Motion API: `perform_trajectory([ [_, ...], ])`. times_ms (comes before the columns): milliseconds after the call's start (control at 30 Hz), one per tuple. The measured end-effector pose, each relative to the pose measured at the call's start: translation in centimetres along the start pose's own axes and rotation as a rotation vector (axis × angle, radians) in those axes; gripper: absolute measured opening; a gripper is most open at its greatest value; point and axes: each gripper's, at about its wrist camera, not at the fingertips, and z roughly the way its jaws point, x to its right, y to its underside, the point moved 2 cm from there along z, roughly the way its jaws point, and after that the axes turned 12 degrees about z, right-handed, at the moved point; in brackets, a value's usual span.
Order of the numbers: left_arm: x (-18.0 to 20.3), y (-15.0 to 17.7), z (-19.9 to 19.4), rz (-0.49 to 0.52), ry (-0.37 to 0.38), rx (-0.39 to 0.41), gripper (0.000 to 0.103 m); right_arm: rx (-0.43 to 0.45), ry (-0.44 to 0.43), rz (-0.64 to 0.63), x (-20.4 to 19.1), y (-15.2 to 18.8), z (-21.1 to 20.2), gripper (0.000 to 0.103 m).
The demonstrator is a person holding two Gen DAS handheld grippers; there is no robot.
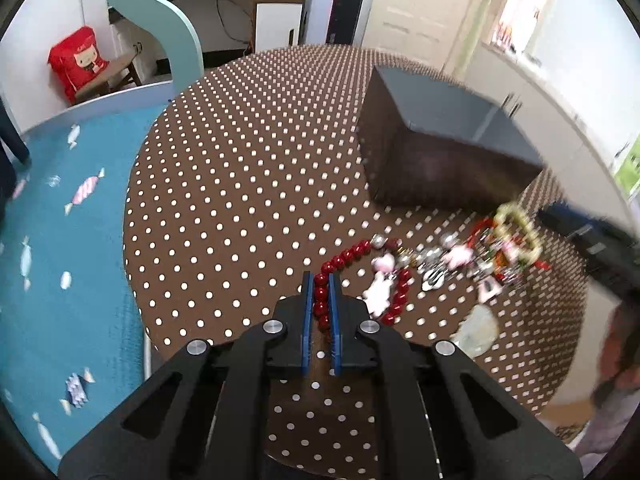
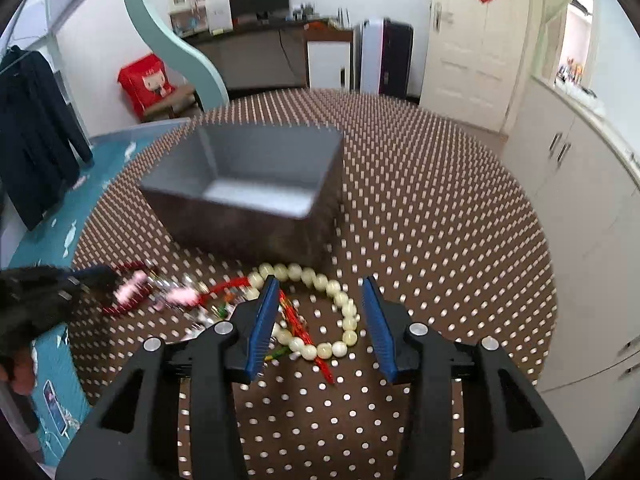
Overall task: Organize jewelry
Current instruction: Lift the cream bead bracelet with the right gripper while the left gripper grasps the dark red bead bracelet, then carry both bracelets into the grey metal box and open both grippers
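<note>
Only the left wrist view shows the glossy red bead bracelet, lying on the brown white-dotted desk with its near stretch pinched between the left gripper's narrow blue fingers. The right view shows the cream bead bracelet with red tassel lying between the right gripper's wide-set fingers, untouched. The open grey box stands beyond.
</note>
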Motion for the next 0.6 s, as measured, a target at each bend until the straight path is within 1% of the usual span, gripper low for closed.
perform_trajectory([
  [100, -0.3, -0.5, -1.3, -0.012, 0.009, 0.039, 0.007, -0.040, 0.001, 0.009, 0.3, 0.3, 1.5, 0.040],
  [133, -0.4, -0.6, -1.8, -0.017, 0.016, 0.053, 0.007, -0.049, 0.008, 0.013, 0.5, 0.4, 1.9, 0.034],
  [167, -0.4, -0.8, -2.2, -0.021, 0.026, 0.067, 0.007, -0.062, 0.019, 0.016, 0.6, 0.5, 2.4, 0.023],
  [200, -0.4, -0.9, -2.5, -0.024, 0.032, 0.075, 0.007, -0.046, 0.037, 0.013, 0.7, 0.5, 2.5, 0.019],
  [267, -0.6, -1.4, -2.9, -0.031, 0.043, 0.088, 0.007, -0.044, 0.052, 0.005, 0.8, 0.4, 2.6, 0.009],
  [333, -0.4, -1.8, -3.5, -0.028, 0.056, 0.104, 0.007, -0.043, 0.037, 0.018, 1.0, 0.3, 2.4, 0.008],
  [433, 0.3, -2.4, -4.6, -0.027, 0.052, 0.134, 0.007, -0.041, 0.005, 0.054, 1.5, 0.2, 1.7, 0.008],
  [600, 0.8, -3.8, -5.7, -0.009, 0.049, 0.188, 0.007, 0.030, -0.031, 0.047, 1.2, -0.6, -2.1, 0.008],
])
